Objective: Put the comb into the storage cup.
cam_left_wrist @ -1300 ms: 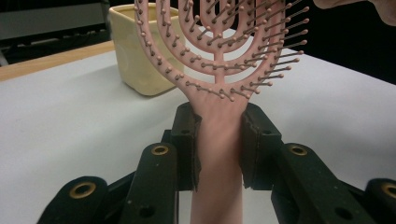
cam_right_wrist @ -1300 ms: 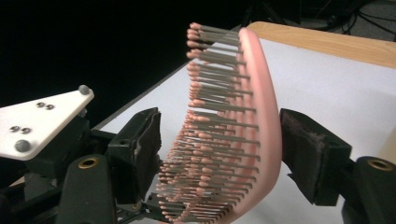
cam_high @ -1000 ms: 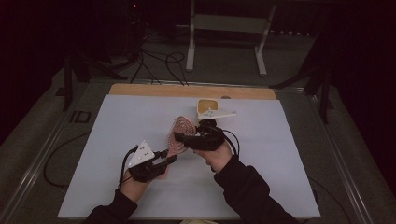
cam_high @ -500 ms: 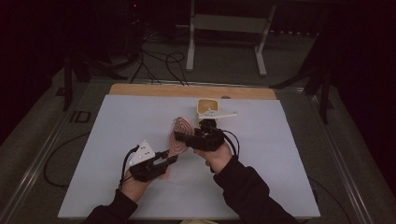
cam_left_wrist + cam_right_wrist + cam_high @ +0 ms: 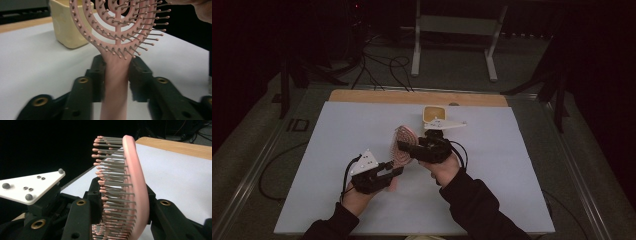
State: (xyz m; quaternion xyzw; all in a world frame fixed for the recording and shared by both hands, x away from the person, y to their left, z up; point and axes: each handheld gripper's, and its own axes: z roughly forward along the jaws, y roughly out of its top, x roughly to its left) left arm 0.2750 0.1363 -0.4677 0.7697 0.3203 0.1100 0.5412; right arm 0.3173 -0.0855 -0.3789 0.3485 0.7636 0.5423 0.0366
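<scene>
Behind pink hairbrush [image 5: 402, 146]: cream cup [image 5: 435, 115], contents unseen.

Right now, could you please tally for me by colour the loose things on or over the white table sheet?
Pink: 1, the hairbrush
Pale yellow: 1, the cup
Total: 2
</scene>
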